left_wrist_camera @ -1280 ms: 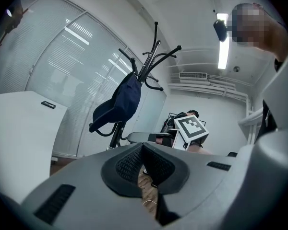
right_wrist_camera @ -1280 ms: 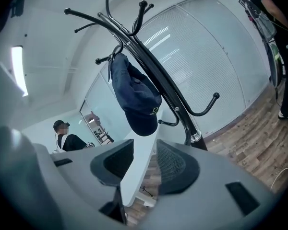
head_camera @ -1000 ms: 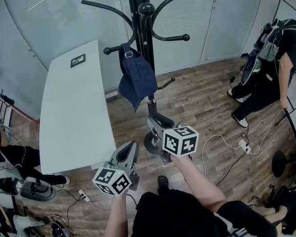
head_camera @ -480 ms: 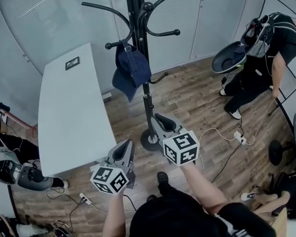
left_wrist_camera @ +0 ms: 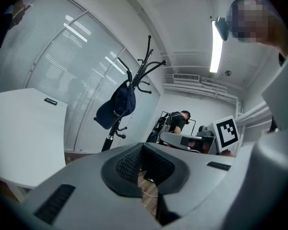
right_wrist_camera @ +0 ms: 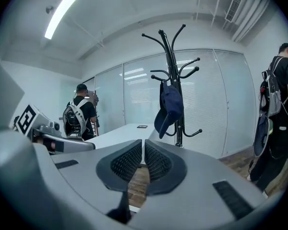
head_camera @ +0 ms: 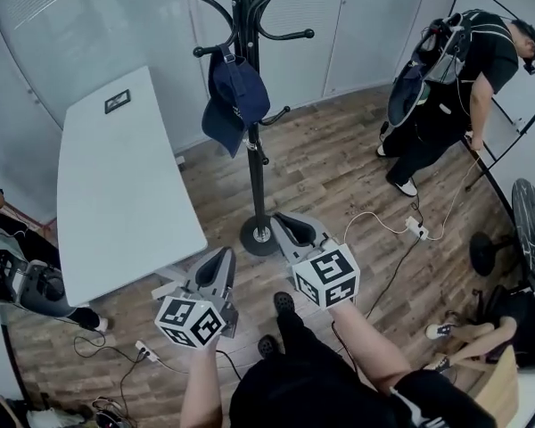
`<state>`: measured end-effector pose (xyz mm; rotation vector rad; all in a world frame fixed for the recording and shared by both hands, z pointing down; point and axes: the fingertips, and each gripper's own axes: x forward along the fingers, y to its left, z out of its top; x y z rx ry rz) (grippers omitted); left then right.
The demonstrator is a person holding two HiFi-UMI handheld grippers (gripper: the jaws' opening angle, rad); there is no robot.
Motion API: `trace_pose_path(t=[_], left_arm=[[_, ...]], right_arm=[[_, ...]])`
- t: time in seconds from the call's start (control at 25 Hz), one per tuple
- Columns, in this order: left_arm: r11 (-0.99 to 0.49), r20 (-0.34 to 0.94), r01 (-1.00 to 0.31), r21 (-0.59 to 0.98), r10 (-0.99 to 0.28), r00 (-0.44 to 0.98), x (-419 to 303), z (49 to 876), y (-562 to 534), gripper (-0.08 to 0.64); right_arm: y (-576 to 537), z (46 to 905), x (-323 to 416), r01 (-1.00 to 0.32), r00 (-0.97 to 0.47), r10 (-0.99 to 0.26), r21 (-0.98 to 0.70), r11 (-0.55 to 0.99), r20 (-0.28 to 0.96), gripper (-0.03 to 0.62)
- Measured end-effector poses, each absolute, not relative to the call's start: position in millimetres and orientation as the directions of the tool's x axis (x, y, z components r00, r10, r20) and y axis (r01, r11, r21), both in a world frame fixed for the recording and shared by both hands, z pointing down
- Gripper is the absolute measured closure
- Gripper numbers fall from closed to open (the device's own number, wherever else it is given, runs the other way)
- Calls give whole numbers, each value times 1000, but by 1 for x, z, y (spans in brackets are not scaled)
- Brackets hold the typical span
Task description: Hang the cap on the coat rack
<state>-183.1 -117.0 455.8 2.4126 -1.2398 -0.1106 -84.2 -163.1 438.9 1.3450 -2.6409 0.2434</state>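
Overhead, coat rack [head_camera: 252, 176] top out of frame.

head: steeply down | gripper views: level, sharing coat rack [head_camera: 253, 185]

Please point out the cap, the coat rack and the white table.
cap [head_camera: 238, 94], head view, on its dark blue crown.
coat rack [head_camera: 266, 240], head view, on its round base.
white table [head_camera: 116, 194], head view, on the bare top.

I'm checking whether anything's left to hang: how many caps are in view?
1. The dark blue cap hangs on the coat rack, on the side toward the white table. None elsewhere visible; some may be hidden.
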Motion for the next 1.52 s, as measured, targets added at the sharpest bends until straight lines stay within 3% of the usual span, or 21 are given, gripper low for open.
trace_pose_path(t=[0.36, 1.52], left_arm=[[-566, 101, -731, 382, -761, 641, -168, 443, -79, 545], [-621, 72, -716, 317, -737, 672, -136, 424, -67, 545]], right_arm=[[-94, 432, -74, -800, -595, -779, -51, 598, 196, 557], [-67, 411, -53, -798, -601, -786, -49, 601, 143, 561]])
